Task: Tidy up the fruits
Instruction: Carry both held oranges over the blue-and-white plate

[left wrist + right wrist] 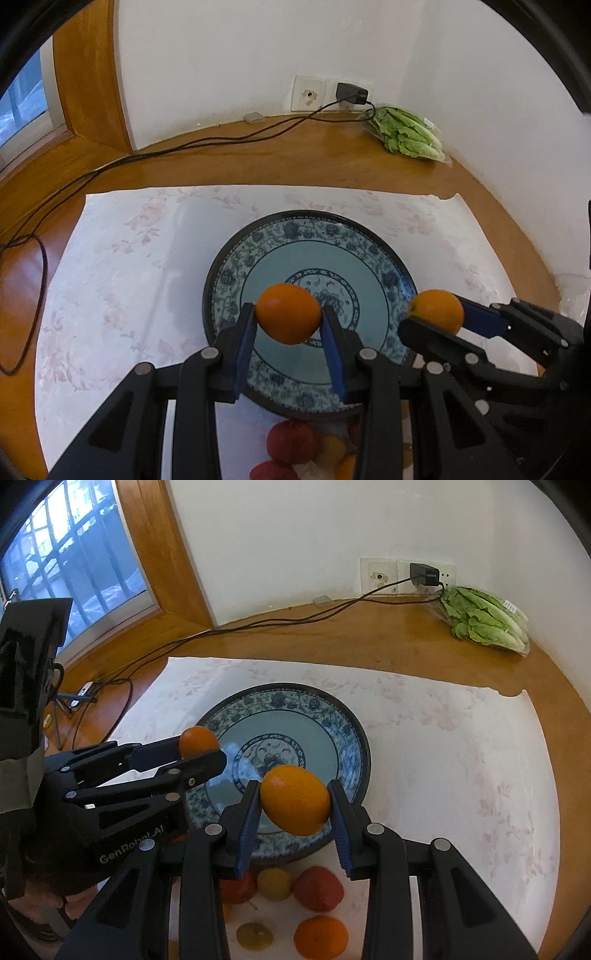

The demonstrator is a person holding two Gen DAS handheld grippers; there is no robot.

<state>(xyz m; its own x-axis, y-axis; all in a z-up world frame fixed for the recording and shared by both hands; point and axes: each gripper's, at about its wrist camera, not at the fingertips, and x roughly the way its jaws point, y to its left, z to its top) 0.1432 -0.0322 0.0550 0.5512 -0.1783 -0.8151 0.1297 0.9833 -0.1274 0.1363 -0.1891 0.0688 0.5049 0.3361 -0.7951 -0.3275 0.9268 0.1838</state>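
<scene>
Each claw, left claw (288, 314) and right claw (294, 800), clenches an orange over the plate (258, 236), apparently poised for setting down.

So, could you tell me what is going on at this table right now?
A person is sorting fruit with two handheld grippers. The left gripper has its jaws shut on an orange, and the right gripper grips another orange. Both hang above the empty blue patterned plate on the white cloth. More fruit lies on the cloth just before the plate. A bag of lettuce sits by the wall.
</scene>
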